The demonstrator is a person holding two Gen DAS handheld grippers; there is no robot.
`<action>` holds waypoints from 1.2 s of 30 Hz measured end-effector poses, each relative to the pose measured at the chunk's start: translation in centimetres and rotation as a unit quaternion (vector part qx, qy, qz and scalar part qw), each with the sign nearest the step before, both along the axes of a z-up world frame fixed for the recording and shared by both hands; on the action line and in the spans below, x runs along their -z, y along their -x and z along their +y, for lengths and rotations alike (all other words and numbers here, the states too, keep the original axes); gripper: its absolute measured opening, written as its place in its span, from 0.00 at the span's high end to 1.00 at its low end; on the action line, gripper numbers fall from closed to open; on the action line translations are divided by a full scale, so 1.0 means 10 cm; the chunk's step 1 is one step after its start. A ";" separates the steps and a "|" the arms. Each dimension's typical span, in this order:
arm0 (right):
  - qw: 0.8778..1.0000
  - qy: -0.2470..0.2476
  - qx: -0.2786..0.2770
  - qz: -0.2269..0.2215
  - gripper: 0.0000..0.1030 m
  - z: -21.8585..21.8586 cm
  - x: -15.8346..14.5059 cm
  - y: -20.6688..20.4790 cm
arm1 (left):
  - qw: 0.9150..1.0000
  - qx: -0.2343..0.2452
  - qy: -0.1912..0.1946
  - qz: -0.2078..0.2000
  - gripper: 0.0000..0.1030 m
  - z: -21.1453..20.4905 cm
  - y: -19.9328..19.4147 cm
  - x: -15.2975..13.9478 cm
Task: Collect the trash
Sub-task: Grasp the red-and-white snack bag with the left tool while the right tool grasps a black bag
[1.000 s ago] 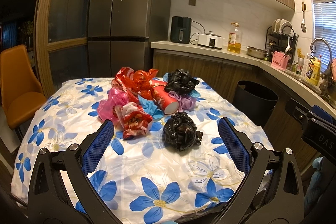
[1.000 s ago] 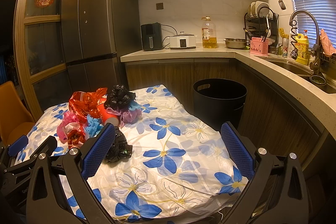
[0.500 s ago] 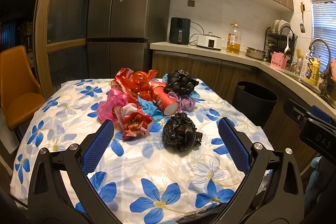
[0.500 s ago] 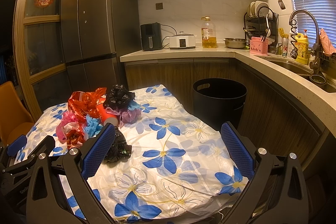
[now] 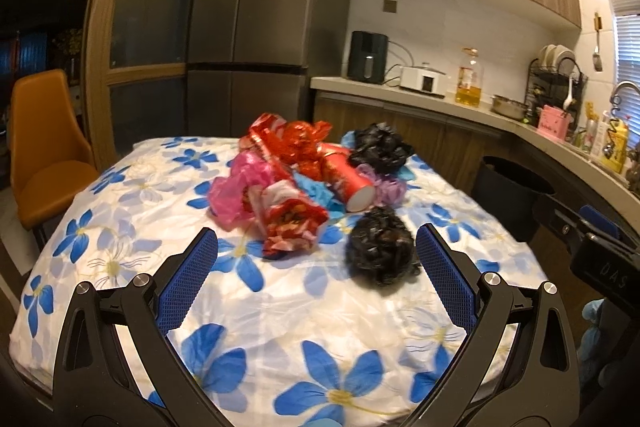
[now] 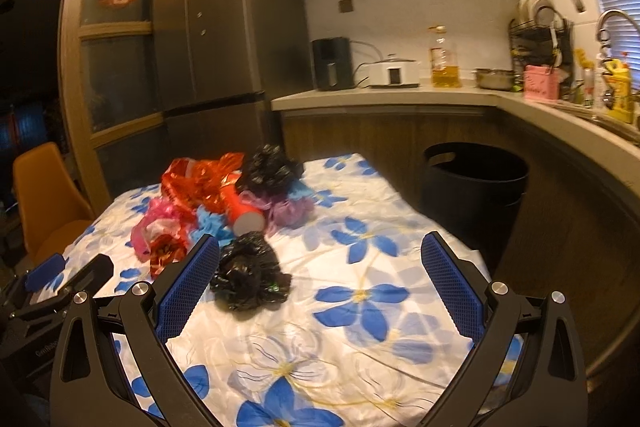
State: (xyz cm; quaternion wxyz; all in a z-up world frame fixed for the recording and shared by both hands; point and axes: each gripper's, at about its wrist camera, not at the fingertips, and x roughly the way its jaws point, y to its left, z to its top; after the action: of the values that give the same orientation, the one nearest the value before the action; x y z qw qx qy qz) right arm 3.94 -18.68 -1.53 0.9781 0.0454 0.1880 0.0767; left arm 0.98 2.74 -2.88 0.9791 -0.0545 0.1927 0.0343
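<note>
Two pairs of tongs hovering over the near edge of the bench, both spread wide and holding nothing: left tongs, right tongs. Lying loose on the flowered cloth, nearest of the trash and a little apart from the rest: crumpled black bag, sitting just inside the right finger in the left view and just beside the left finger in the right view. Heaped farther back, touching one another: red foil wrapper, pink bag, red tube with its open end facing near, second black bag at the far right of the heap. Standing on the floor beyond the right edge of the bench, open-topped: black bin.

Probably best starting with the near black bag. Centring it between the fingers before closing, coming down low enough to gather the bulk rather than a stray fold, yet staying off the cloth to avoid pinching and dragging it. Squeezing firmly, since crumpled plastic is likely springing back and slipping. Lifting straight up, then carrying right to the bin.
</note>
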 end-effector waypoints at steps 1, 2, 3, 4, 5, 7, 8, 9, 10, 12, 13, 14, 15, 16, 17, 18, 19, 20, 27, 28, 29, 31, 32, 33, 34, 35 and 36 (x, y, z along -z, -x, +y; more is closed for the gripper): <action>1.000 -0.002 -0.010 0.003 0.05 0.04 0.05 -0.05 | 1.000 -0.004 0.002 0.003 0.05 0.03 -0.03 0.03; 1.000 -0.004 -0.017 0.003 0.05 0.07 0.09 -0.07 | 1.000 -0.009 0.005 0.005 0.06 0.07 -0.06 0.06; 1.000 -0.005 -0.025 0.002 0.05 0.11 0.13 -0.10 | 1.000 -0.016 0.006 0.004 0.05 0.10 -0.08 0.10; 1.000 -0.004 -0.031 0.000 0.05 0.16 0.18 -0.14 | 1.000 -0.020 0.005 0.004 0.06 0.13 -0.10 0.11; 0.999 -0.003 -0.037 0.001 0.07 0.20 0.22 -0.19 | 1.000 -0.025 0.004 0.005 0.06 0.16 -0.13 0.13; 0.999 -0.006 -0.051 0.004 0.09 0.29 0.29 -0.29 | 0.999 -0.034 0.001 0.006 0.06 0.22 -0.20 0.18; 0.998 -0.007 -0.055 0.006 0.10 0.33 0.33 -0.34 | 0.999 -0.036 0.001 0.004 0.06 0.24 -0.22 0.19; 0.998 -0.008 -0.060 0.007 0.10 0.38 0.37 -0.39 | 0.999 -0.039 0.001 0.002 0.06 0.27 -0.23 0.20; 0.998 -0.010 -0.065 0.009 0.10 0.41 0.40 -0.43 | 0.999 -0.043 0.001 -0.001 0.06 0.29 -0.26 0.22; 0.997 -0.013 -0.077 0.017 0.11 0.49 0.49 -0.53 | 0.999 -0.052 -0.001 -0.004 0.06 0.34 -0.32 0.24; 0.996 -0.015 -0.082 0.021 0.12 0.52 0.53 -0.56 | 0.999 -0.054 0.000 -0.004 0.06 0.35 -0.35 0.25; 0.996 -0.014 -0.086 0.025 0.14 0.55 0.57 -0.62 | 0.998 -0.055 0.001 -0.003 0.06 0.37 -0.38 0.26; 0.995 -0.015 -0.090 0.029 0.16 0.58 0.61 -0.65 | 0.998 -0.058 0.001 -0.003 0.06 0.38 -0.42 0.27; 0.995 -0.017 -0.096 0.035 0.22 0.61 0.67 -0.72 | 0.998 -0.061 0.001 -0.003 0.06 0.40 -0.45 0.28; 0.994 -0.018 -0.098 0.041 0.27 0.63 0.69 -0.75 | 0.998 -0.062 0.001 -0.003 0.06 0.41 -0.48 0.29; 0.993 -0.016 -0.101 0.051 0.28 0.65 0.75 -0.81 | 0.998 -0.064 0.001 -0.003 0.07 0.42 -0.52 0.30; 0.993 -0.015 -0.103 0.056 0.31 0.67 0.78 -0.84 | 0.998 -0.065 0.002 -0.003 0.07 0.42 -0.54 0.30; 0.992 -0.015 -0.106 0.059 0.35 0.68 0.82 -0.87 | 0.998 -0.063 0.005 -0.003 0.08 0.43 -0.58 0.31; 0.986 -0.009 -0.141 0.088 0.81 0.77 1.02 -0.99 | 0.999 -0.047 0.013 0.015 0.20 0.38 -0.88 0.38; 0.986 -0.007 -0.141 0.085 0.86 0.76 1.02 -0.99 | 0.999 -0.047 0.014 0.018 0.21 0.37 -0.92 0.39; 0.987 -0.007 -0.139 0.083 0.89 0.75 1.01 -0.98 | 0.999 -0.044 0.018 0.023 0.25 0.37 -0.99 0.40; 0.988 -0.010 -0.134 0.077 0.91 0.70 0.99 -0.97 | 0.998 -0.040 0.026 0.032 0.31 0.37 -1.08 0.42; 0.989 -0.012 -0.130 0.074 0.91 0.67 0.97 -0.97 | 0.998 -0.035 0.033 0.038 0.33 0.38 -1.15 0.44; 0.989 -0.015 -0.126 0.072 0.91 0.63 0.95 -0.96 | 0.998 -0.035 0.039 0.047 0.36 0.40 -1.21 0.46; 0.990 -0.018 -0.123 0.070 0.91 0.59 0.93 -0.96 | 0.997 -0.034 0.041 0.052 0.37 0.41 -1.24 0.47; 0.990 -0.020 -0.121 0.070 0.91 0.56 0.91 -0.96 | 0.997 -0.033 0.047 0.060 0.39 0.42 -1.28 0.50; 0.990 -0.021 -0.118 0.068 0.91 0.52 0.89 -0.95 | 0.996 -0.032 0.053 0.066 0.45 0.44 -1.30 0.51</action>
State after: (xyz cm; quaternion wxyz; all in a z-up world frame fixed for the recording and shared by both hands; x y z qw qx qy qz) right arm 13.44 -13.44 -10.44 0.9459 0.0490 0.2566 0.1922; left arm 14.02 7.13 -8.02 0.9584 -0.1100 0.2568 0.0585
